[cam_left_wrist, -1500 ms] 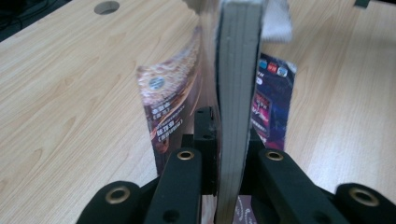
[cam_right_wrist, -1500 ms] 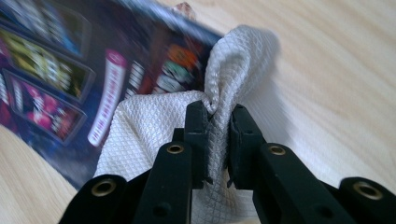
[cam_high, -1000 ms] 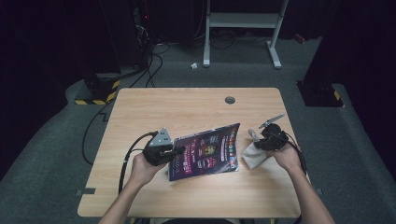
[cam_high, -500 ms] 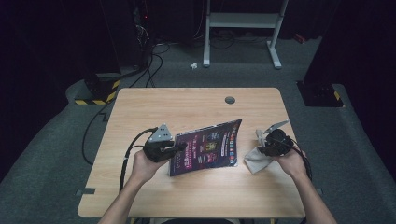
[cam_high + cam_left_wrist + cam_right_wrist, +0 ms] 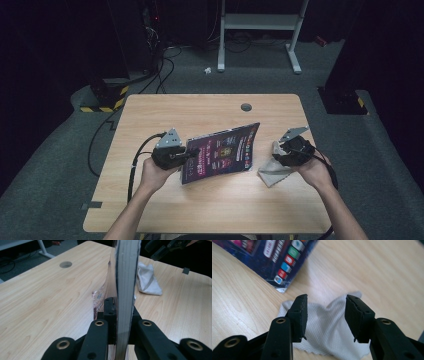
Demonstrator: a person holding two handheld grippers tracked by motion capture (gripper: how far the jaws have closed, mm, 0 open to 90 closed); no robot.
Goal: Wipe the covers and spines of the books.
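Clamping glossy booklet [image 5: 220, 152] edge, left gripper [image 5: 192, 152]; crumpled white cloth [image 5: 274, 172] beside.

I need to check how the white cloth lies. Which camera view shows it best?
The right gripper view: the cloth lies crumpled on the table, close below the open right tool. The left gripper view shows it farther off; the high view shows it small.

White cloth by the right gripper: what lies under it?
The white woven cloth lies crumpled on the pale wooden table. Anything beneath its folds is hidden.
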